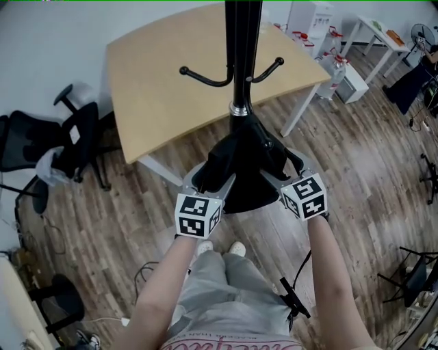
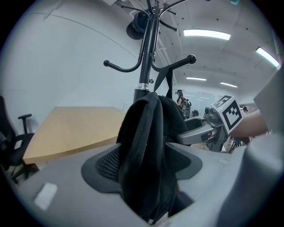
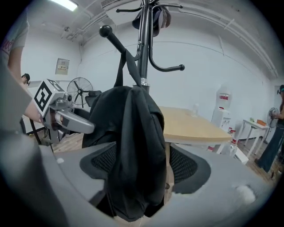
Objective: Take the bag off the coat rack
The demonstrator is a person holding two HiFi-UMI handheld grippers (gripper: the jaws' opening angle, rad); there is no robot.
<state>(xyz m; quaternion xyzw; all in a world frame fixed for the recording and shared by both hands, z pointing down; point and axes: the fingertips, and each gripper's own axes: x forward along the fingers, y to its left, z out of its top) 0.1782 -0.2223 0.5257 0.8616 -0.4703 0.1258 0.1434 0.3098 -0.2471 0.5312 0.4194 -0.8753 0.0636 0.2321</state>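
Observation:
A black bag [image 1: 243, 154] hangs bunched against the pole of a black coat rack [image 1: 241, 55], above the rack's round base [image 1: 250, 198]. Its strap [image 2: 169, 82] runs up to a curved hook [image 2: 191, 58]; the right gripper view shows that hook [image 3: 105, 31] as well. My left gripper [image 1: 211, 176] holds the bag's left side, the fabric [image 2: 146, 133] filling the gap and touching both pads. My right gripper [image 1: 279, 164] straddles the bag's right side; there the fabric [image 3: 133, 133] lies on one pad, and a thin gap shows beside the other pad [image 3: 188, 166].
A light wooden table [image 1: 178, 75] stands right behind the rack. A black office chair [image 1: 75, 137] sits to the left, with white cabinets and water bottles [image 1: 311, 20] and a white table [image 1: 380, 31] at the back right. The person's feet [image 1: 219, 249] stand just before the base.

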